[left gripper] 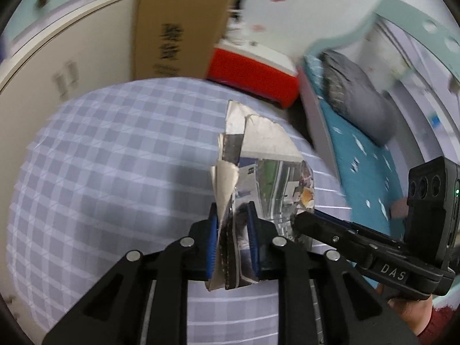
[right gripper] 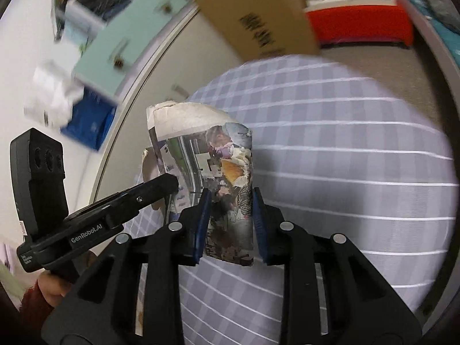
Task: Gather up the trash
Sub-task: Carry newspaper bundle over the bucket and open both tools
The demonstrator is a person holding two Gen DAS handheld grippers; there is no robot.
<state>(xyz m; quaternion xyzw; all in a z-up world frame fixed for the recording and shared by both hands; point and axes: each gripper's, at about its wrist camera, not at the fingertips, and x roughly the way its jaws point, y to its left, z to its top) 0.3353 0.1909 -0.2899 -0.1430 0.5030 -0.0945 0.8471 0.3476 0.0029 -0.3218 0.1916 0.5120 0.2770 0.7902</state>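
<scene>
bedsheet point(left gripper: 100, 158): lilac-grey and white checks
newspaper scrap point(left gripper: 276, 184): greyish paper with colour photo print
cardboard box point(left gripper: 178, 28): tan with black lettering
cooler point(left gripper: 253, 72): red with a white lid
claw pads point(right gripper: 202, 224): blue

Both tools point(left gripper: 231, 224) point(right gripper: 231, 212) clamped, side by side

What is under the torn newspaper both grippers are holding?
The checked cloth lies below the torn newspaper, which is clamped by left gripper and right gripper. What the cloth covers is hidden.
</scene>
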